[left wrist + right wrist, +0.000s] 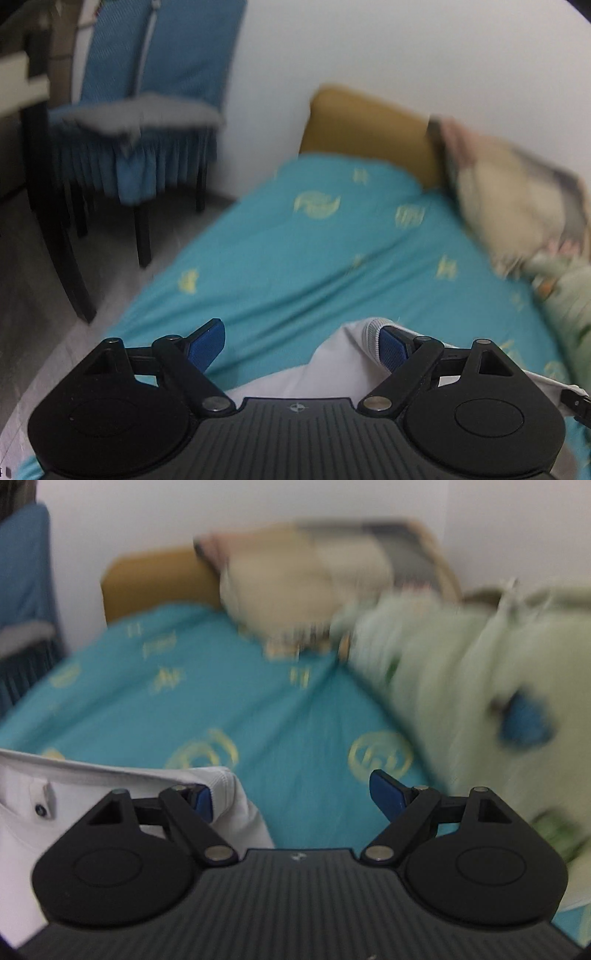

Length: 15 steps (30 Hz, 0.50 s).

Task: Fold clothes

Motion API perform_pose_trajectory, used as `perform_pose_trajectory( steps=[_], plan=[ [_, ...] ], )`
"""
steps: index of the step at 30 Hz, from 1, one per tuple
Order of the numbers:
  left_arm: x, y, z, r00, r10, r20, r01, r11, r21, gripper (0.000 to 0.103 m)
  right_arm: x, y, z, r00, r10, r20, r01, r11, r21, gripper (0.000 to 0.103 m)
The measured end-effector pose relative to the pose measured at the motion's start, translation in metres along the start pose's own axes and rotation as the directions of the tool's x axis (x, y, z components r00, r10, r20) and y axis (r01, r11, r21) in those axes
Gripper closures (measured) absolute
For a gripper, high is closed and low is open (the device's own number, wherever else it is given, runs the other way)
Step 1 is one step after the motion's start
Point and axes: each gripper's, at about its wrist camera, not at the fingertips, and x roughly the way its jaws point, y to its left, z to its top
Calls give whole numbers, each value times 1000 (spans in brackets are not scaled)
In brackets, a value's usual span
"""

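Both my grippers gape wide over the teal bedsheet [295, 236] — left gripper [301, 345] and right gripper [291, 797] each brushing the white garment [229, 805].

Two tools are in play, the left tool [301, 345] and the right tool [291, 795], each with two blue-padded fingers spread apart. One white garment [332, 369] lies on one bed [295, 240] with a teal sheet. One pale green bedcover [461, 672] is heaped at three o'clock. One pillow [517, 206] sits at one o'clock. One mustard headboard [362, 125] stands at twelve o'clock, and one blue-covered chair [147, 110] at ten o'clock.
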Motion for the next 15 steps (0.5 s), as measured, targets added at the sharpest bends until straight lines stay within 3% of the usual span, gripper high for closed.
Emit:
perform_pose_trajectory(
  steps=[5, 7, 11, 15],
  plan=[
    [51, 6, -5, 991, 23, -135, -8, 994, 109, 10, 37, 6, -15, 992, 35, -120, -38, 999, -21, 19],
    [52, 6, 5, 984, 23, -176, 5, 988, 157, 10, 35, 6, -8, 985, 68, -158, -74, 997, -33, 19],
    [32, 4, 19, 980, 8, -199, 32, 979, 200, 6, 14, 3, -4, 979, 120, -166, -117, 993, 27, 19],
    [-19, 8, 22, 991, -21, -133, 46, 982, 185, 5, -28, 0, -5, 983, 141, -115, -133, 988, 72, 19]
  ],
)
